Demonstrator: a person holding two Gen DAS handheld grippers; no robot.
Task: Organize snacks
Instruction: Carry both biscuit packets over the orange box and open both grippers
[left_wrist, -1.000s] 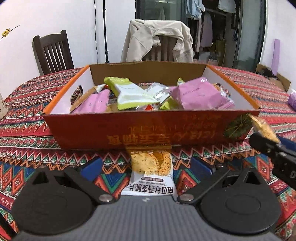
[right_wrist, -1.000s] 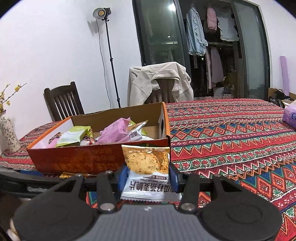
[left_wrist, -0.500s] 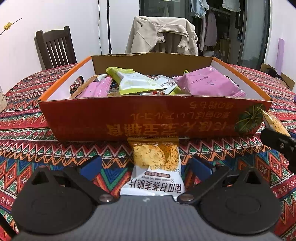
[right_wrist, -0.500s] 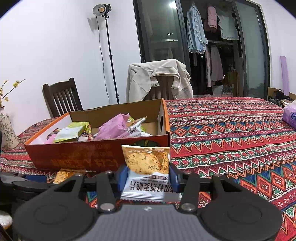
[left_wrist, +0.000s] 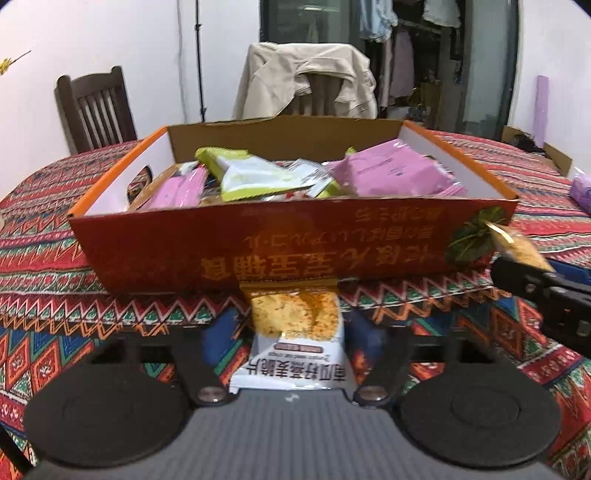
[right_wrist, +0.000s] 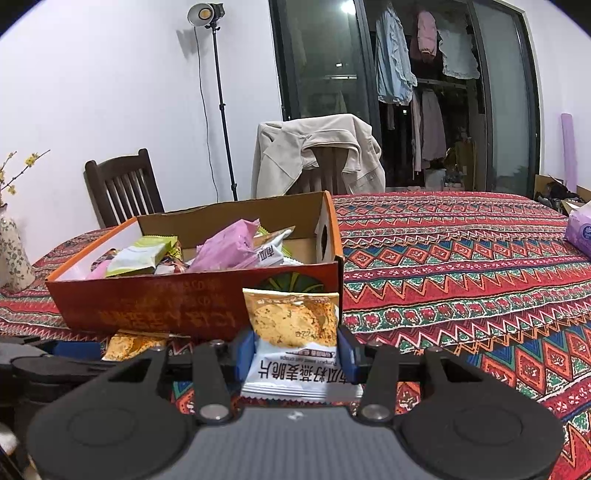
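Cardboard box, orange-red, open-topped: crammed with pink, green and white snack packets. Before the box: right gripper clenched on white-and-orange crisp packet; left gripper just closed in around a matching packet, contact unclear.

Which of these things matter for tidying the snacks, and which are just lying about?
Part of the job: orange box, snacks inside, cracker packet in the right gripper, cracker packet between the left gripper's closing jaws.

Just around: vase, jacket, lamp.

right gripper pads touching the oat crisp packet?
Touching. Right wrist view: right gripper has both blue pads pressed against the oat crisp packet's side edges.
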